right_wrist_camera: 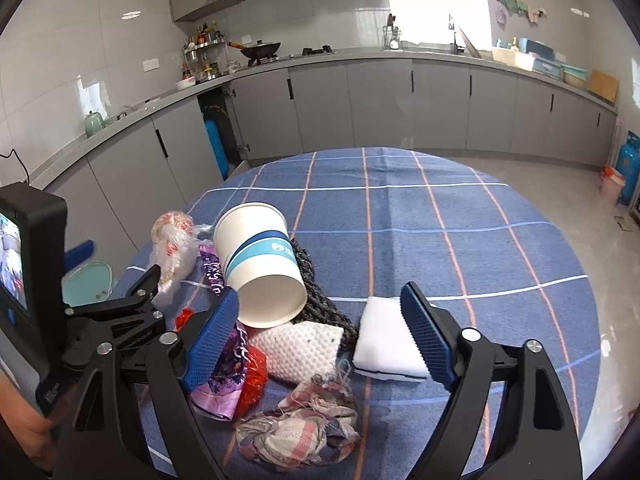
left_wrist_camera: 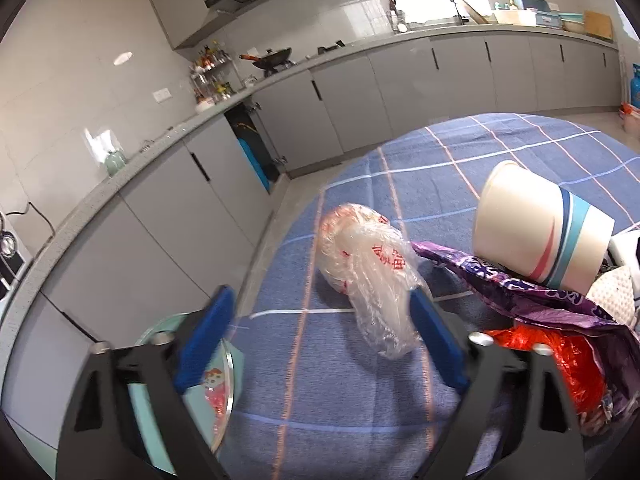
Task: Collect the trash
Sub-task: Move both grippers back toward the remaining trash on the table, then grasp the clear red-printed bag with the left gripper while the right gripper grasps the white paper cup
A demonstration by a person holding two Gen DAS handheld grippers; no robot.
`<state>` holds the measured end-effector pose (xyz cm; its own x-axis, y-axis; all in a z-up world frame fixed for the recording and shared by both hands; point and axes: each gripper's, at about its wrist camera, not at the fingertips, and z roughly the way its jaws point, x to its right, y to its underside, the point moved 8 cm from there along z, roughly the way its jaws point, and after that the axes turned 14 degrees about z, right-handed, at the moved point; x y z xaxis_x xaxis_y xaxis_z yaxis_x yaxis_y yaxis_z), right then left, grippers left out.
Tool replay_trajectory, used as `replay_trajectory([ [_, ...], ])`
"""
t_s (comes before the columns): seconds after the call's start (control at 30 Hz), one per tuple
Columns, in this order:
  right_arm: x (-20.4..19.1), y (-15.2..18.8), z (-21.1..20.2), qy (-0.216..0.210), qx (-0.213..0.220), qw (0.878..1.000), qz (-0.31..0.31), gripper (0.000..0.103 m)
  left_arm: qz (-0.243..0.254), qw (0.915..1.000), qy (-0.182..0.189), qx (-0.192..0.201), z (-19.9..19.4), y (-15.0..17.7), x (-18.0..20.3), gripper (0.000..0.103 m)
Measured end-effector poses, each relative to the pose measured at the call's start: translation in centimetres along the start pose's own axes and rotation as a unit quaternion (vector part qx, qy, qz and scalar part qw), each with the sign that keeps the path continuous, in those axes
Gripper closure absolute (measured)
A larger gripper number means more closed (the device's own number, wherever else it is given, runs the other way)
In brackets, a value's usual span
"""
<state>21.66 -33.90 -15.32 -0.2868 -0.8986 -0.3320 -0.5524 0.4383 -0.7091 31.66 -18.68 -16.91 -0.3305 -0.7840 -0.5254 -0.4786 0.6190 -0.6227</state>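
Here the clear plastic bag lies crumpled near the table's left edge, its long axis running from the left gripper away toward the far edge, its near end just inside the inner blue pad. That gripper's jaws stand wide, holding nothing, so it is the nearer tool. The right gripper, also wide open and empty, hovers over the paper cup, lying on its side among wrappers.

One paper cup, two sponges, one rag, three plastic wrappers.
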Motion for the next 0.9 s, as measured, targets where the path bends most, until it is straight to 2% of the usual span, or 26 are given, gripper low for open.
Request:
replay_trajectory([
  [0.07,-0.4,0.0,0.2,0.0,-0.001,1.0,-0.004,0.019,0.001,0.9999,0.013,-0.004,0.4,0.0,0.6,0.043],
  [0.1,-0.6,0.0,0.3,-0.001,-0.002,1.0,-0.004,0.019,0.002,0.9996,0.028,-0.005,0.5,0.1,1.0,0.059],
  [0.13,-0.8,-0.1,0.5,-0.004,-0.004,1.0,-0.004,0.019,0.003,0.9992,0.039,-0.007,0.7,0.2,1.2,0.068],
  [0.2,-1.2,-0.2,0.9,-0.006,-0.007,1.0,-0.007,0.019,0.002,0.9981,0.06,-0.011,0.9,0.6,1.6,0.1],
  [0.23,-1.4,-0.2,1.1,-0.006,-0.01,1.0,-0.01,0.019,0.001,0.9976,0.069,-0.013,1.0,0.8,1.7,0.102],
  [0.37,-1.8,-0.3,1.8,-0.004,-0.019,1.0,-0.014,0.019,-0.004,0.998,0.063,-0.011,0.9,1.3,1.1,0.102],
  [0.6,-2.7,0.1,2.9,-0.012,-0.043,0.999,-0.011,0.019,-0.009,0.9991,0.037,0.015,-1.1,1.5,-1.3,0.102],
  [0.7,-2.7,0.0,2.7,-0.013,-0.039,0.999,-0.008,0.019,-0.015,0.9992,0.03,0.02,-1.8,2.0,-2.1,0.1],
  [0.73,-2.6,0.0,2.6,-0.014,-0.039,0.999,-0.006,0.019,-0.018,0.9992,0.028,0.021,-1.9,2.0,-2.3,0.094],
  [0.77,-2.6,0.0,2.6,-0.014,-0.038,0.999,-0.003,0.019,-0.021,0.9994,0.02,0.02,-1.9,2.1,-2.6,0.068],
  [0.83,-2.3,-0.1,2.5,-0.011,-0.036,0.999,0.001,0.019,-0.021,0.9994,0.01,0.026,-2.1,1.8,-2.8,0.034],
  [0.9,-2.0,-0.2,2.4,-0.008,-0.031,0.999,0.002,0.019,-0.017,0.9994,0.006,0.029,-2.2,1.5,-2.7,0.033],
])
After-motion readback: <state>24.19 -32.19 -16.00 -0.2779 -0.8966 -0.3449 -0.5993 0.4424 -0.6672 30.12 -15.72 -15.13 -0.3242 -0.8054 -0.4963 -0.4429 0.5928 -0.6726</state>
